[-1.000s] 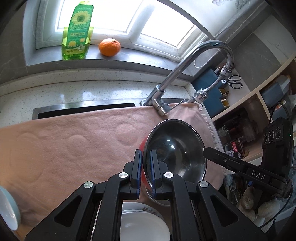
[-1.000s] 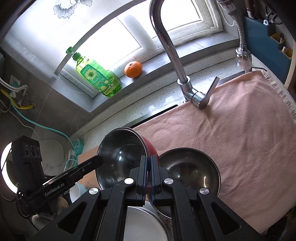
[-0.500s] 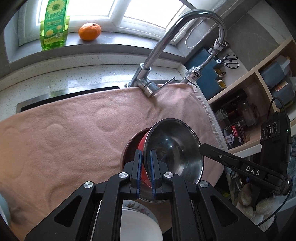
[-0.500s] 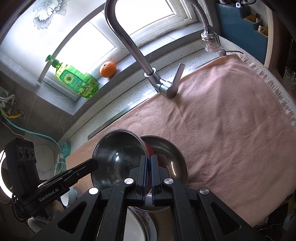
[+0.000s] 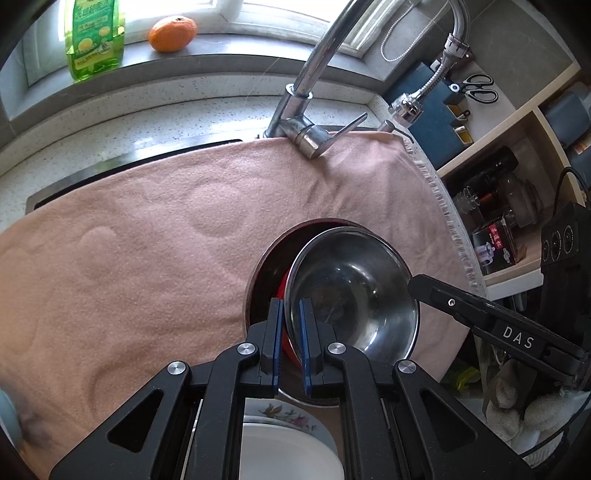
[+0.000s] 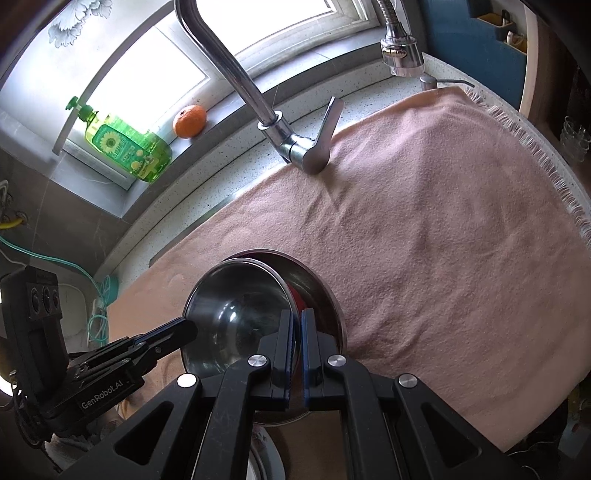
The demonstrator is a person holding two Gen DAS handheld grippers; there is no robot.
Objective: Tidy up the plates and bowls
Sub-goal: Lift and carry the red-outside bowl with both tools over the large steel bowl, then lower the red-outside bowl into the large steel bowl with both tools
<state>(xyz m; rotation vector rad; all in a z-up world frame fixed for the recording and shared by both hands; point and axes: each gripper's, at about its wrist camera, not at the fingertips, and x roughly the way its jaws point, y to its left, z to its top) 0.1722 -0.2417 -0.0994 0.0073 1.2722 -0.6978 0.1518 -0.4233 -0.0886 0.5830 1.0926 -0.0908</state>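
Observation:
A steel bowl (image 5: 351, 291) with a red outside hangs tilted just above the pink towel (image 5: 147, 258). My left gripper (image 5: 290, 310) is shut on its near rim, and in the same view my right gripper (image 5: 419, 286) is clamped on the far rim. In the right wrist view my right gripper (image 6: 297, 321) is shut on the bowl (image 6: 236, 310) and my left gripper (image 6: 186, 328) bites the opposite rim. Under it a second steel bowl (image 5: 264, 269) lies on the towel, with the held bowl partly inside it (image 6: 321, 291). A floral plate (image 5: 284, 421) shows below my fingers.
A chrome faucet (image 5: 303, 107) rises behind the towel, its lever over the cloth's edge. A green soap bottle (image 5: 94, 37) and an orange (image 5: 171, 27) stand on the window sill. Shelves with jars (image 5: 498, 206) are at the right. A pale dish (image 5: 7, 417) sits at the left edge.
Both grippers have come down together with the red-backed bowl. It has moved from above the towel into the mouth of the steel bowl lying there.

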